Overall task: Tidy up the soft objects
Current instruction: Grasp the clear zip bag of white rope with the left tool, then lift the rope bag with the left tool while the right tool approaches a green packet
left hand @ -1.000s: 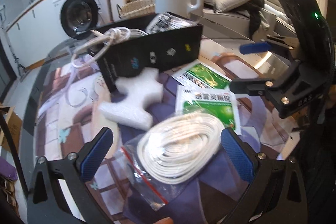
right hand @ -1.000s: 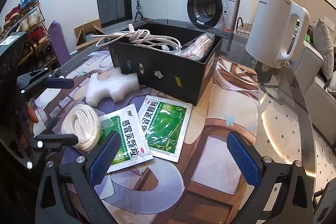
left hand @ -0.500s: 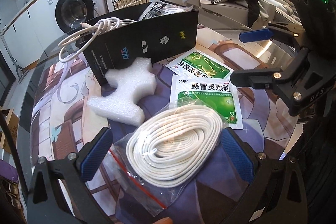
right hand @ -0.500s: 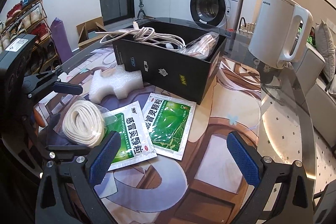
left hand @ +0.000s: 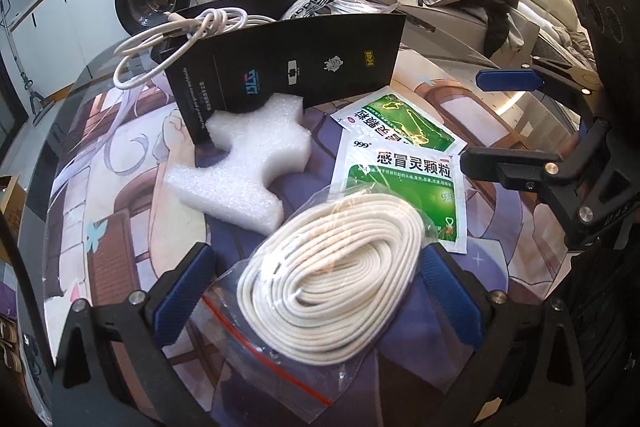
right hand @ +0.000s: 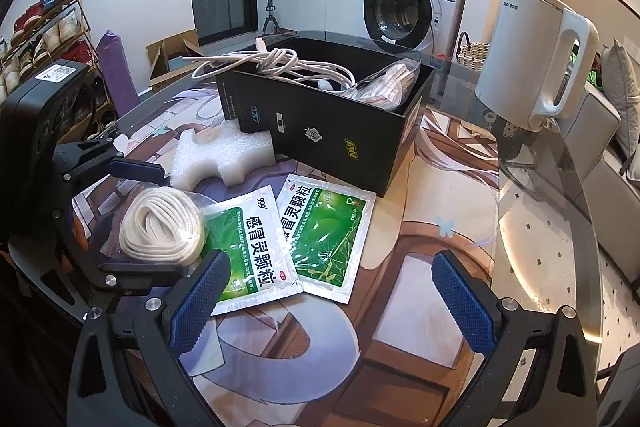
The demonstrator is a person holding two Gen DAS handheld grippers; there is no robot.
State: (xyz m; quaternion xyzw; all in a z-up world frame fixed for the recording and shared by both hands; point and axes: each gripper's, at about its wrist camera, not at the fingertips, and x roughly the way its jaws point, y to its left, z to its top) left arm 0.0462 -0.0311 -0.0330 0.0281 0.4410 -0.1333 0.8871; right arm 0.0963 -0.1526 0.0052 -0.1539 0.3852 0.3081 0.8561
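Observation:
A coil of white rope in a clear zip bag [left hand: 332, 275] lies on the table, its far end over a green sachet [left hand: 400, 187]. My left gripper [left hand: 316, 291] is open and straddles the bag, one blue pad on each side. A second green sachet [left hand: 396, 123] and a white foam piece [left hand: 240, 179] lie by the black box [left hand: 300, 67]. My right gripper [right hand: 332, 303] is open just above the table, its left pad over the corner of the nearer sachet [right hand: 252, 243]. From there the rope coil [right hand: 160, 223] shows between the left gripper's fingers [right hand: 136, 169].
The black box [right hand: 328, 135] holds a white cable [right hand: 272, 63] that spills over its rim and a plastic bag [right hand: 384, 83]. A white kettle [right hand: 536, 55] stands at the far right on the glass table edge [right hand: 560, 267]. The right gripper [left hand: 508, 123] hovers right of the sachets.
The left gripper has drawn back a little and tilted, with the rope bag still between its open fingers. The right gripper has edged forward toward the sachets. Nothing was gripped.

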